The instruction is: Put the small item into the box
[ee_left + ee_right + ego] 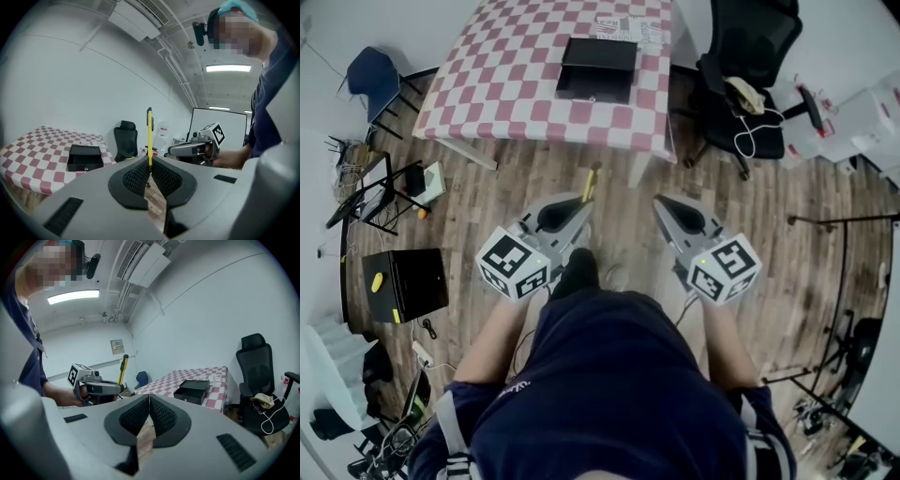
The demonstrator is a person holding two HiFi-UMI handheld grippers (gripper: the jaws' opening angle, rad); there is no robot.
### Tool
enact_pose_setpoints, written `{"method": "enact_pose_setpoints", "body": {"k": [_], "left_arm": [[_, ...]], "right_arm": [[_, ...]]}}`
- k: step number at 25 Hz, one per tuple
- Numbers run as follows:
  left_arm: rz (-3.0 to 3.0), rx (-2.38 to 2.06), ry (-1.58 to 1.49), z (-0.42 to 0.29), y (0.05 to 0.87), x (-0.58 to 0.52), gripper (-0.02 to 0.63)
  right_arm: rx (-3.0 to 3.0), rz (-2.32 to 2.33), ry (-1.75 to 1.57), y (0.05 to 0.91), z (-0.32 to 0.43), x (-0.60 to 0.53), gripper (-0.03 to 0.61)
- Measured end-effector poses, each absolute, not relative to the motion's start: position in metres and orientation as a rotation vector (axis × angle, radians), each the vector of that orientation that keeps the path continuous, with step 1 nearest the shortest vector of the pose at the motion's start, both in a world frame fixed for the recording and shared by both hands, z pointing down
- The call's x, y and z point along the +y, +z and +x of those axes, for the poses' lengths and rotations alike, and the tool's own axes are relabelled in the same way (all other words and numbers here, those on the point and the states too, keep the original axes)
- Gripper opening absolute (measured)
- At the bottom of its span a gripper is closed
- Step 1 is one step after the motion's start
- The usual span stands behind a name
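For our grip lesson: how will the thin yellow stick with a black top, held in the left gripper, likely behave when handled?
The thin yellow stick stands straight, so it is probably stiff and light. Pinched only at its lower end by the left gripper, it may pivot or slip. Slender and seemingly round, it could roll once released.

You've got open wood-plank floor [546, 180] straight to the red-checked cloth table [487, 84] at 12; black office chair [755, 37] crowds 1 o'clock.
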State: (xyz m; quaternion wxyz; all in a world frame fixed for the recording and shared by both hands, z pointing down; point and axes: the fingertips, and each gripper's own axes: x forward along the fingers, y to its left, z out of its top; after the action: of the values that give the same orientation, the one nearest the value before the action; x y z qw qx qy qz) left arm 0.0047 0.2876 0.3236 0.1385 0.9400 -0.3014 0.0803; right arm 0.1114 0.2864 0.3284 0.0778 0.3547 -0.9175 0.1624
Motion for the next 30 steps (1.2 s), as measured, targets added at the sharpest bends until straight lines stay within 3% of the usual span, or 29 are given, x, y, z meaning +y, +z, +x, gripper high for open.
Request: {"method": "enact_pose_setpoints", "body": {"k": [13, 30], "left_arm": [[2.697, -0.851, 0.198, -0.016, 0.344, 0.191, 0.041], [2.669, -0.721, 0.229, -0.103, 0.369, 0.011, 0.041]], "right_arm": [[-2.698, 1.037, 0.500, 0.346, 0.088, 0.193, 0.017], [-2.604, 1.076, 0.587, 0.361, -0.015, 0.018, 0.017]]}}
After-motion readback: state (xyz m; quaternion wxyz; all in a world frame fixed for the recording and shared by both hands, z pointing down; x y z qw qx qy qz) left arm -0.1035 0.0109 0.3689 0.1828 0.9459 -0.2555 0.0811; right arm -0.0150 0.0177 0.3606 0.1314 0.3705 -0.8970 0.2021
